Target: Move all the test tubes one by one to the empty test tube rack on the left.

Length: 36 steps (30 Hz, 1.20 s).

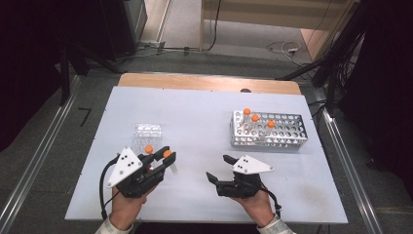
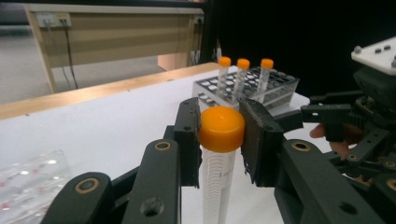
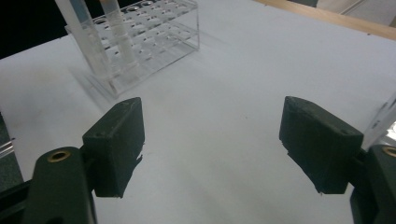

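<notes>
My left gripper (image 1: 164, 157) is shut on the orange cap (image 2: 222, 128) of a clear tube (image 2: 216, 182), which hangs upright between its jaws just above the white table (image 1: 204, 112). This tube's cap (image 1: 167, 154) is beside a clear plastic rack (image 1: 147, 132) that holds another orange-capped tube (image 1: 148, 149). My right gripper (image 1: 218, 168) rests near the table's front edge, open, with nothing between its jaws (image 3: 212, 144). A white grid rack (image 1: 287, 141) at the right holds three orange-capped tubes (image 1: 255, 118).
The clear rack (image 3: 173, 28) stands ahead of my right gripper, with two tube bodies (image 3: 116, 32) rising by it, their tops cut off. A wooden strip (image 1: 209, 83) edges the table's far side. Cables lie on the floor (image 1: 285, 48) beyond.
</notes>
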Available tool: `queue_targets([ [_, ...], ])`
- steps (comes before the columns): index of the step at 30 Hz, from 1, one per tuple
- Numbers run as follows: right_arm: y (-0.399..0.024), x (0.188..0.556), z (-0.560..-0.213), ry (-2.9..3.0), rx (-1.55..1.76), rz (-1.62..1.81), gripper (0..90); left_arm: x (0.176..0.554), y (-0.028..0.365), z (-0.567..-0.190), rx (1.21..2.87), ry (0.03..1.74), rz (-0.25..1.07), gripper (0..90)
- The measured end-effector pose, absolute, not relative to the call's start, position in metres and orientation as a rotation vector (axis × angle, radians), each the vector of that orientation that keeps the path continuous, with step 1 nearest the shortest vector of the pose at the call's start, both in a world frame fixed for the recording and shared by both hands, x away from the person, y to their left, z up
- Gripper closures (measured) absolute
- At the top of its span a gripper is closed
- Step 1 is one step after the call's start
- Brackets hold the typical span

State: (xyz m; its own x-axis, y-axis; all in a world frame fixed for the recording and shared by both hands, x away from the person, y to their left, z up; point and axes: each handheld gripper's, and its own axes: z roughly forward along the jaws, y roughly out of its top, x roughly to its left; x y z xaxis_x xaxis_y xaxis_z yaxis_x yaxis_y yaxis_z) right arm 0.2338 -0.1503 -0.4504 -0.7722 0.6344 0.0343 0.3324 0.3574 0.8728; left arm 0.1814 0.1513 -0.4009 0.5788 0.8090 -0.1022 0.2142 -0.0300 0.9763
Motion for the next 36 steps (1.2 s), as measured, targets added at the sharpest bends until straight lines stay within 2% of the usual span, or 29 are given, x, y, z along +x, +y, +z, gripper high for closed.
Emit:
queue_targets([
  [7,-0.156,0.236,-0.45,2.299,0.878,1.373,20.7,0.18,0.171,-0.387,1.532,0.916,0.62,69.7],
  [22,-0.164,0.238,-0.448,2.276,0.899,1.374,20.9,0.187,0.21,-0.383,1.497,1.02,0.689,69.8],
  [36,-0.164,0.239,-0.449,2.281,0.901,1.371,21.0,0.198,0.21,-0.399,1.537,1.064,0.83,69.7],
])
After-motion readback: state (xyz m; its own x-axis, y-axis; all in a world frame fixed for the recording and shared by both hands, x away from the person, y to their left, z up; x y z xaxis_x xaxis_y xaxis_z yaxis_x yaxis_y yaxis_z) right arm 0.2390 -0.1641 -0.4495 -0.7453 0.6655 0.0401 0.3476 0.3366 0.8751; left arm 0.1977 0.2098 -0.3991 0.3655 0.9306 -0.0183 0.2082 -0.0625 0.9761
